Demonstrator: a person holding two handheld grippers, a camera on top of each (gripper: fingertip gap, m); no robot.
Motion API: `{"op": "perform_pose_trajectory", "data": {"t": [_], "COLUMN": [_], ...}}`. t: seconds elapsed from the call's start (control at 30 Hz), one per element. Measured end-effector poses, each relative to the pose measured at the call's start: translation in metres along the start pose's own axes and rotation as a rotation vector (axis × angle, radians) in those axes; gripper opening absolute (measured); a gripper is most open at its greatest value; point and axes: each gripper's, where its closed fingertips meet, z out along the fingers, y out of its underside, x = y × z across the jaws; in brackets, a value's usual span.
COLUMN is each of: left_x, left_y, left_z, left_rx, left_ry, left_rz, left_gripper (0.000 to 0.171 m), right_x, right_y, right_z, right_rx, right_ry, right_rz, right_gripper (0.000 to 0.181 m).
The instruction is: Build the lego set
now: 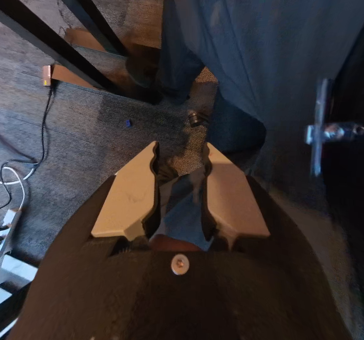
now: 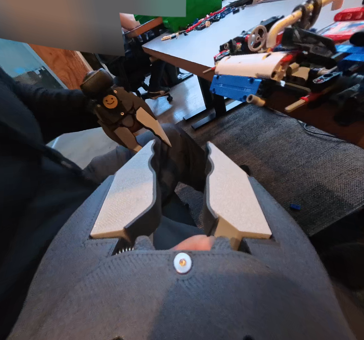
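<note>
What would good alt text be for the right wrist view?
The open right gripper points over the person's lap toward grey carpet, holding nothing. The left gripper shows beyond it, and a partly built lego vehicle sits on the table upper right.

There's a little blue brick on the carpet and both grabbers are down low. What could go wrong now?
1. The small blue brick lies loose on the dark carpet beside the person's leg, so it might get stepped on or overlooked.
2. The lego model juts past the table edge; a bump could perhaps tip it off.
3. Both the left gripper and right gripper are open and empty, so picking up such a tiny piece may slip.
</note>
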Motion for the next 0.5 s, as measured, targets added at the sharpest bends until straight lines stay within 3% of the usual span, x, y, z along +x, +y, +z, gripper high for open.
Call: {"op": "perform_pose_trajectory", "data": {"t": [0.2,0.37,0.5], "left_x": [-0.025,-0.033,-0.051], "left_y": [0.001,0.014,0.014], "left_z": [0.036,0.049,0.052], "left_rx": [0.052,-0.046,-0.036], "left_ry": [0.065,0.146,0.166], "left_rz": [0.070,0.284,0.236], "left_gripper": [0.038,0.038,0.039], "right_x": [0.036,0.050,0.058], "right_y": [0.028,0.033,0.034], "right_z": [0.021,0.036,0.038], "right_rx": [-0.092,-0.150,-0.150], "right_ry": [-0.012,-0.016,0.018], "right_rz": [-0.052,-0.198,-0.202], "right_gripper": [0.054,0.051,0.049]}}
